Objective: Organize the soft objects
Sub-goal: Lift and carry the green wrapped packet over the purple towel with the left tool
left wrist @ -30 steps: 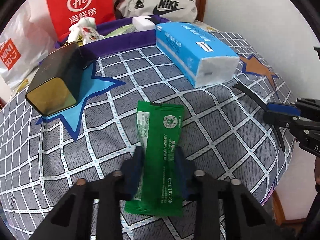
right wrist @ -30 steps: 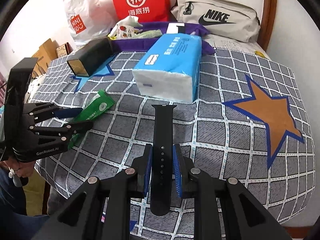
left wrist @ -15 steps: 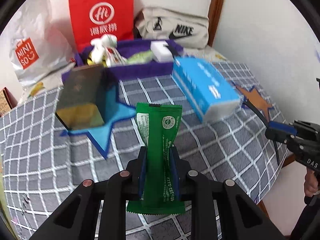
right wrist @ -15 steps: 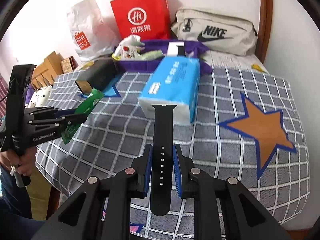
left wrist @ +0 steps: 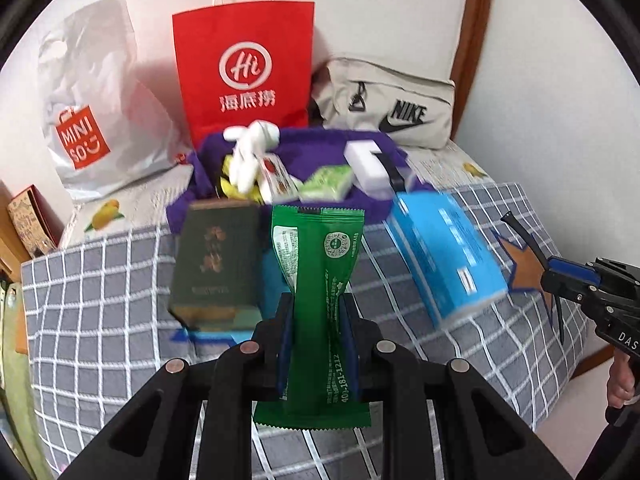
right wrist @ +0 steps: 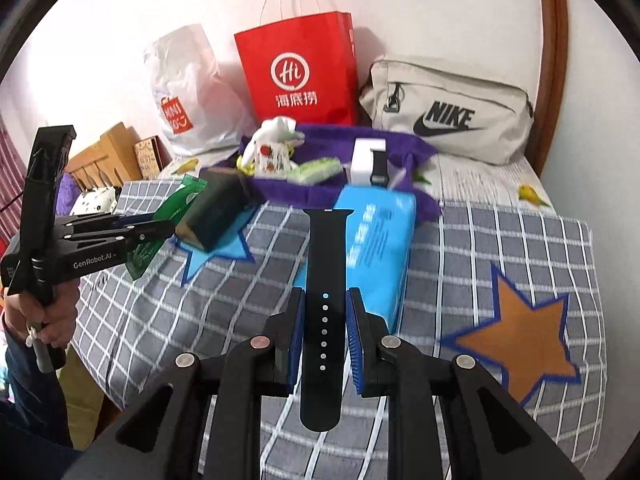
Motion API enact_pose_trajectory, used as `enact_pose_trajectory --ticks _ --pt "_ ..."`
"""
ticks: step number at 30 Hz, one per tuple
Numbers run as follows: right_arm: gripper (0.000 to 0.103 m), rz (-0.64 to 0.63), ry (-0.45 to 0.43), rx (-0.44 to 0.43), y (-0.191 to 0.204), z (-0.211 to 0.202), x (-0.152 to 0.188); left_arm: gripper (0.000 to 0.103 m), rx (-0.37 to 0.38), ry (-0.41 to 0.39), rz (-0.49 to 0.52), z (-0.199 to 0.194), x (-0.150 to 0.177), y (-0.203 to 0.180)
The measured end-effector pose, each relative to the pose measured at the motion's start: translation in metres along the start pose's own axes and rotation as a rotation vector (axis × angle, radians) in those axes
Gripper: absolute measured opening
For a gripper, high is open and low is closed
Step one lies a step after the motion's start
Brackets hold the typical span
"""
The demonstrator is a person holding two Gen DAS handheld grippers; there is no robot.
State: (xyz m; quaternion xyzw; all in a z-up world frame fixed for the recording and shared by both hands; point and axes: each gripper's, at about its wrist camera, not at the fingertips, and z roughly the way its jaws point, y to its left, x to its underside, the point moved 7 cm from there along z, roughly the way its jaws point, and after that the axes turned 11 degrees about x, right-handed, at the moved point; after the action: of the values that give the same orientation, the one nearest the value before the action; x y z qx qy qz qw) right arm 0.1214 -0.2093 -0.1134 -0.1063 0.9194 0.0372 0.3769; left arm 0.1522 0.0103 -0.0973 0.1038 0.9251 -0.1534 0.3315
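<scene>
My left gripper (left wrist: 316, 312) is shut on a green foil packet (left wrist: 320, 280), held upright above the checked bedspread (left wrist: 100, 320). My right gripper (right wrist: 325, 312) is shut on a black watch strap (right wrist: 325, 264) that sticks up between the blue pads. A purple fabric tray (left wrist: 304, 144) sits behind, holding a white plush toy (left wrist: 252, 148), a green tissue pack (left wrist: 328, 180) and a white box (left wrist: 366, 160). In the right wrist view the left gripper (right wrist: 160, 228) with the green packet (right wrist: 178, 204) hovers at the left, and the purple tray (right wrist: 404, 148) lies beyond the strap.
A dark green box (left wrist: 216, 264) and a blue tissue pack (left wrist: 444, 256) lie on the bedspread in front of the tray. Behind stand a red paper bag (left wrist: 244, 72), a white plastic bag (left wrist: 92, 92) and a beige pouch (left wrist: 392, 104). A person's hand (right wrist: 44, 316) grips the left handle.
Both grippers have risen off the bedspread, lifting the green packet and the black strap. The tray and bags at the back now sit lower and fuller in both views.
</scene>
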Motion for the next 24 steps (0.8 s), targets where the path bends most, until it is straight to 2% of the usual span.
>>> enact_pose_trajectory --ticks 9,24 --pt "0.021 0.0 -0.029 -0.045 0.003 0.038 -0.062 0.021 -0.033 -0.026 -0.046 0.017 -0.05 0.03" --pt "0.021 -0.001 0.021 -0.062 -0.002 0.133 -0.138 0.021 -0.032 -0.001 -0.094 0.08 -0.113 0.067"
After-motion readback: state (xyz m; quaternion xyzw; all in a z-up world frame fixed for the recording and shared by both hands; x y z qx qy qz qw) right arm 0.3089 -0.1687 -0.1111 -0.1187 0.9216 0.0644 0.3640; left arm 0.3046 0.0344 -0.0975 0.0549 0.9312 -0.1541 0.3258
